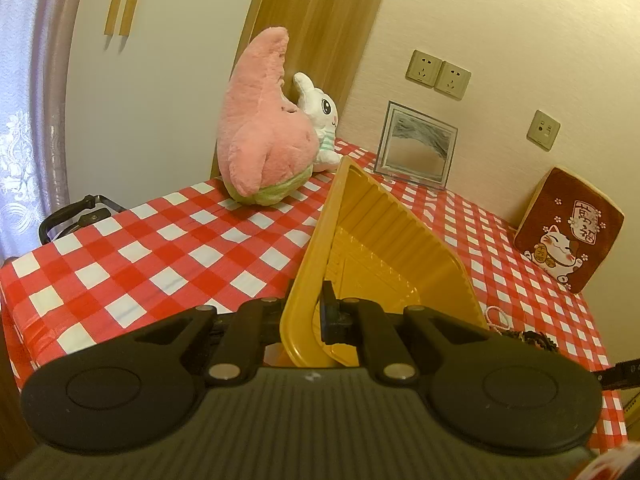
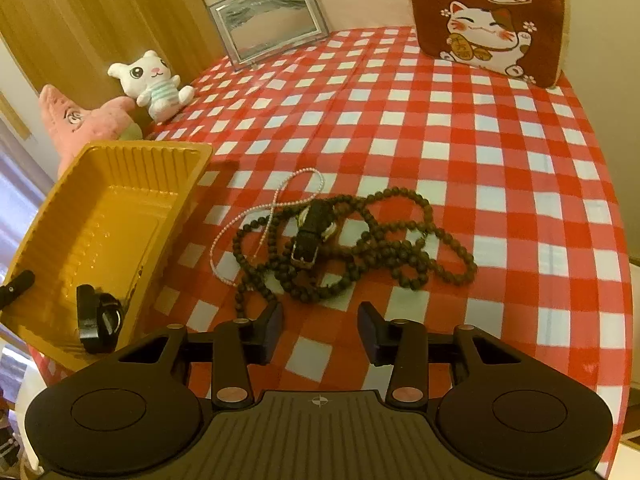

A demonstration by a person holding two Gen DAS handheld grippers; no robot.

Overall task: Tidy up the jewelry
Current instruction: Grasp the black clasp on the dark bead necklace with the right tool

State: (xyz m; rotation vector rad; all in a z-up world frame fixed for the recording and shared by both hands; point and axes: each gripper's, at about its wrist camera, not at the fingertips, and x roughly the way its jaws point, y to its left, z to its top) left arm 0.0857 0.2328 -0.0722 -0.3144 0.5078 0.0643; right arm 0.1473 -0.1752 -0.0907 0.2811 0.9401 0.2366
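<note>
My left gripper (image 1: 308, 316) is shut on the near rim of a yellow plastic tray (image 1: 380, 232) and holds it tilted above the checkered table. The tray also shows in the right wrist view (image 2: 104, 216), empty, with the left gripper's fingers (image 2: 94, 318) clamped on its rim. A tangle of dark bead necklaces (image 2: 360, 240), a thin pearl chain (image 2: 276, 200) and a dark strap with a buckle (image 2: 312, 232) lies on the cloth right of the tray. My right gripper (image 2: 320, 332) is open and empty, just short of the beads.
A pink plush (image 1: 260, 128) and a white bunny plush (image 2: 154, 80) sit at the back left. A glass picture frame (image 2: 268, 20) and a lucky-cat cushion (image 2: 488, 12) lean on the wall. The red-white checkered tablecloth (image 2: 480, 160) stretches right.
</note>
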